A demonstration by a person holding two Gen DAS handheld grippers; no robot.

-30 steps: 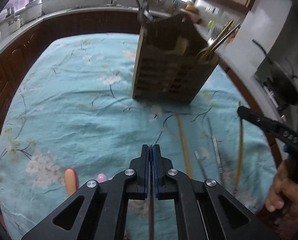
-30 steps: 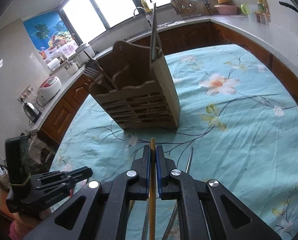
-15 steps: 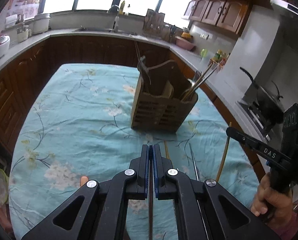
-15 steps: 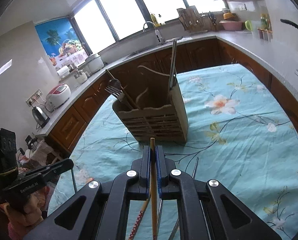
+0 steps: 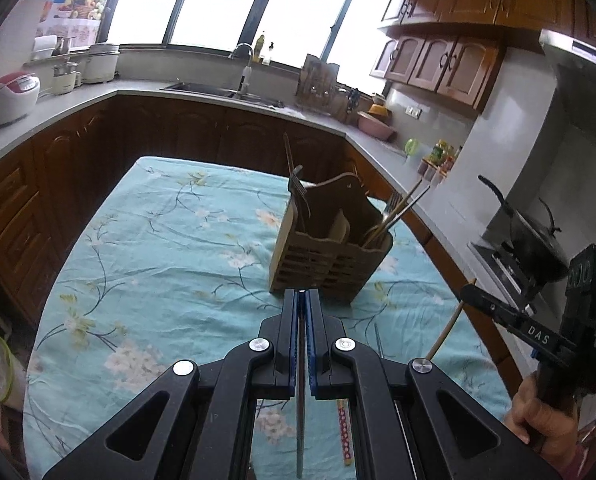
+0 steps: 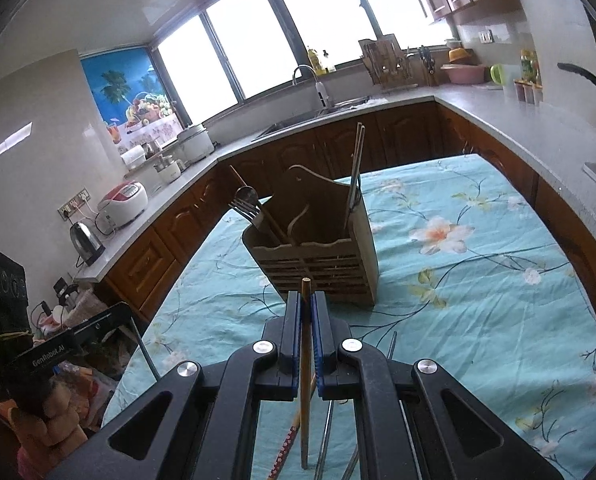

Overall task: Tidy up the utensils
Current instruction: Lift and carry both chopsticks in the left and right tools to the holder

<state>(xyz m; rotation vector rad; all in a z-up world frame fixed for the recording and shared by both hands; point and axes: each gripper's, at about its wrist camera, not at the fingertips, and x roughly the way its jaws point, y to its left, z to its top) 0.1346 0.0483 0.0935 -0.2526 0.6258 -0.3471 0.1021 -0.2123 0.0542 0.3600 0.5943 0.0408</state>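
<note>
Left wrist view shows the left tool (image 5: 302, 294) with its blue-lined fingers (image 5: 290, 336) pressed narrow on a thin grey metal rod (image 5: 300, 400) that runs back between them toward the camera. Beyond its tip stands the brown slatted wooden utensil holder (image 5: 329, 256), upright near the middle of the surface (image 5: 158, 248), which wears a turquoise cloth printed with flowers and branches. A metal fork (image 5: 297, 188) rises from the holder's left compartment, and more fork and chopstick handles (image 5: 401, 208) lean out of its right compartment. On the cloth at the near edge, just right of the left tool, lie a red patterned chopstick (image 5: 343, 432) and a slim metal utensil (image 5: 378, 344). At the right edge of this view the right tool (image 5: 467, 294) is held in a hand (image 5: 537, 412), pinching a pale wooden chopstick (image 5: 449, 328) that slants down toward the near edge. Right wrist view has the right tool (image 6: 305, 296) clamped narrow on that wooden chopstick (image 6: 305, 360), its tip poking just past the fingers and aimed at the holder's (image 6: 317, 256) slatted front. Metal chopsticks (image 6: 355, 168) stand tall in the holder's right compartment, with a fork and spoon (image 6: 246, 204) in the left one. The left tool's black body (image 6: 70, 348) sits off the surface's left edge.
</note>
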